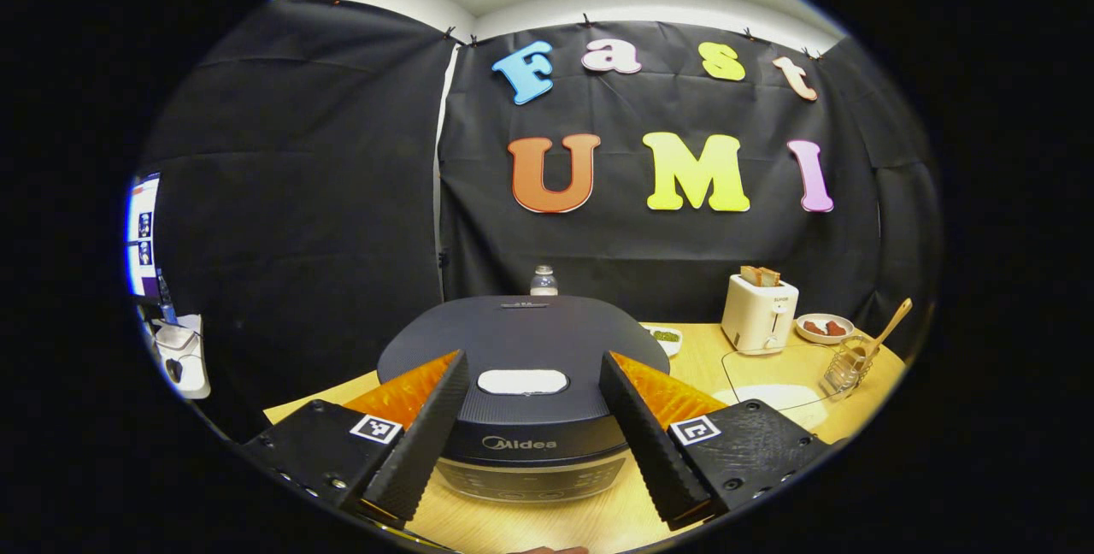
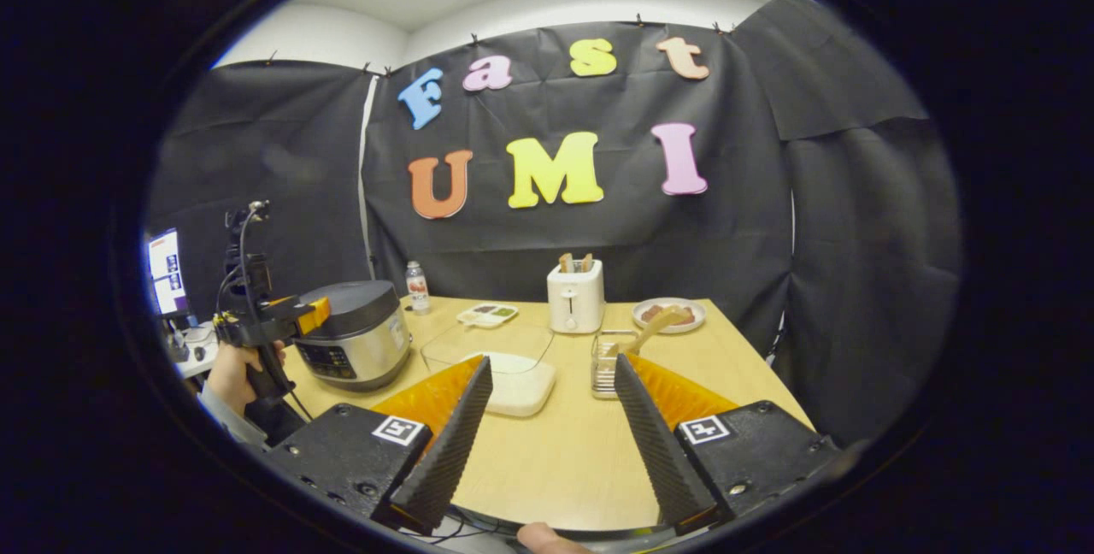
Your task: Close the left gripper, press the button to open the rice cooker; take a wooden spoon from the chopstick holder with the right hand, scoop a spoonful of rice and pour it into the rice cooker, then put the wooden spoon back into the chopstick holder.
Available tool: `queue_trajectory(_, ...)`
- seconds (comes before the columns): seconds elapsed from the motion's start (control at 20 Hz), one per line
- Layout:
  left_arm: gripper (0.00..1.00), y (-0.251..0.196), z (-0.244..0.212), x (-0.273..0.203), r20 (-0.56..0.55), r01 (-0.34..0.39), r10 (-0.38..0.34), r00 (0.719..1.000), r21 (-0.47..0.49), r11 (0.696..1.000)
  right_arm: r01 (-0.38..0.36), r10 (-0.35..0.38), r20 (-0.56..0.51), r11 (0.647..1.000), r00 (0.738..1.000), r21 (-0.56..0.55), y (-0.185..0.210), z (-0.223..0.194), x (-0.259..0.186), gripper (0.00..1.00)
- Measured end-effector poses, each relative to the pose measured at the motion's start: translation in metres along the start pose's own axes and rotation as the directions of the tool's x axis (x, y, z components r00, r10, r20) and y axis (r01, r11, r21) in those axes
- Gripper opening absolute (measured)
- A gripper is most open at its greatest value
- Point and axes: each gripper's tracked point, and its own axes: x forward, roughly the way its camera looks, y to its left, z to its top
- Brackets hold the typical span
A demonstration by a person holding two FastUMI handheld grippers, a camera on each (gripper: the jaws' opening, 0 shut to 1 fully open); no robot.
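Note:
The dark rice cooker (image 1: 523, 340) stands with its lid down right in front of my left gripper (image 1: 534, 366), whose open fingers frame the white lid button (image 1: 522, 381). In the right gripper view the cooker (image 2: 355, 342) is at the table's left, with a hand (image 2: 232, 376) holding the left gripper (image 2: 295, 315) beside it. My right gripper (image 2: 551, 374) is open above the table's near edge. A wooden spoon (image 2: 651, 327) stands in the wire chopstick holder (image 2: 608, 363), and a clear container of rice (image 2: 513, 383) lies left of it. Spoon (image 1: 887, 332) and holder (image 1: 844, 368) also sit far right.
A white toaster (image 2: 575, 297) with bread stands at the back, a plate of food (image 2: 669, 313) to its right, a small divided dish (image 2: 487, 313) and a bottle (image 2: 417, 285) to its left. The wooden table (image 2: 564, 460) ends near the black cloth on the right.

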Motion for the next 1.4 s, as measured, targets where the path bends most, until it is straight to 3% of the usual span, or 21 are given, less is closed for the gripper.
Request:
queue_trajectory(0.05,0.98,-0.002,0.001,-0.002,-0.022,-0.001,0.001,1.000,0.001,1.000,0.001,-0.001,0.008,1.000,1.000,0.002,0.001,0.005,-0.002,0.90)
queue_trajectory(0.2,0.95,-0.011,0.014,-0.016,-0.053,0.025,-0.027,0.998,-0.044,0.999,0.023,-0.023,0.040,1.000,0.999,0.014,-0.003,0.025,-0.005,0.93)
queue_trajectory(0.3,0.96,-0.016,0.035,-0.030,-0.016,0.045,-0.046,0.999,-0.055,0.997,0.038,-0.039,0.070,0.999,0.997,0.016,-0.005,0.040,-0.010,0.93)
queue_trajectory(0.6,0.95,-0.042,0.078,-0.092,0.038,0.123,-0.123,0.992,-0.004,0.992,0.078,-0.080,0.101,0.997,0.992,0.018,-0.012,0.063,-0.023,0.93)
queue_trajectory(0.65,0.95,-0.044,0.082,-0.101,0.037,0.121,-0.121,0.992,0.002,0.993,0.085,-0.086,0.106,0.996,0.991,0.016,-0.012,0.066,-0.025,0.90)
queue_trajectory(0.75,0.95,-0.048,0.092,-0.121,0.046,0.127,-0.127,0.991,0.013,0.992,0.099,-0.100,0.117,0.995,0.988,0.020,-0.013,0.071,-0.029,0.93)
queue_trajectory(1.15,0.95,-0.068,0.131,-0.208,0.197,0.209,-0.205,0.959,0.000,0.978,0.076,-0.074,0.132,0.997,0.989,-0.013,0.006,0.074,-0.043,0.90)
queue_trajectory(1.3,0.95,-0.076,0.125,-0.226,0.202,0.223,-0.222,0.954,0.020,0.975,0.067,-0.062,0.137,0.997,0.989,-0.031,0.012,0.074,-0.050,0.94)
queue_trajectory(1.4,0.95,-0.082,0.123,-0.234,0.204,0.234,-0.234,0.951,0.025,0.972,0.063,-0.056,0.143,0.997,0.988,-0.041,0.013,0.073,-0.053,0.91)
